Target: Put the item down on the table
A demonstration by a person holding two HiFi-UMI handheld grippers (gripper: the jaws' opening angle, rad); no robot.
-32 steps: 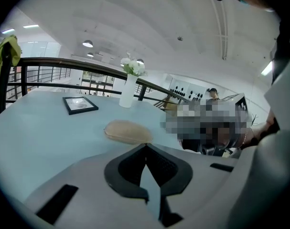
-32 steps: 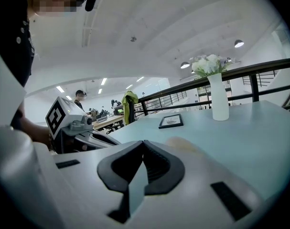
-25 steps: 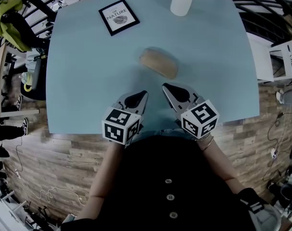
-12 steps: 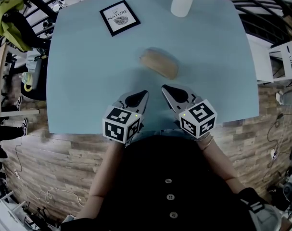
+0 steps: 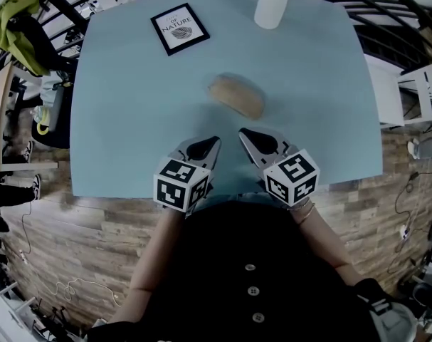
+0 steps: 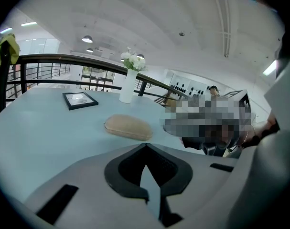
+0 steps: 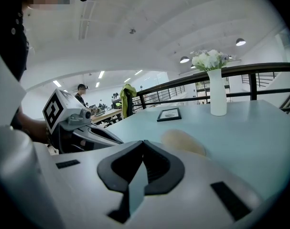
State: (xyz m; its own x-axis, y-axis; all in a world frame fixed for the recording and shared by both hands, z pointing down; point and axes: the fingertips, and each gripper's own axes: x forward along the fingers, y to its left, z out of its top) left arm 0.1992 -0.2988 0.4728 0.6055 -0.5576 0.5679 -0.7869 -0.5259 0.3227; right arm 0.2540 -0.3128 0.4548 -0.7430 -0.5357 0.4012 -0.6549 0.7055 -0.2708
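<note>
Head view: tan oblong case (image 5: 235, 96), flat on blue table (image 5: 130, 120).

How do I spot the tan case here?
Start at the light blue table. Near its middle lies the tan oval case. Unlike the black picture frame and white vase at the far edge, it is rounded and low.

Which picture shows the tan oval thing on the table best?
The head view: the tan oval case lies whole on the table. The left gripper view shows it low from the side; the right gripper view has its lower part hidden behind the right tool.
</note>
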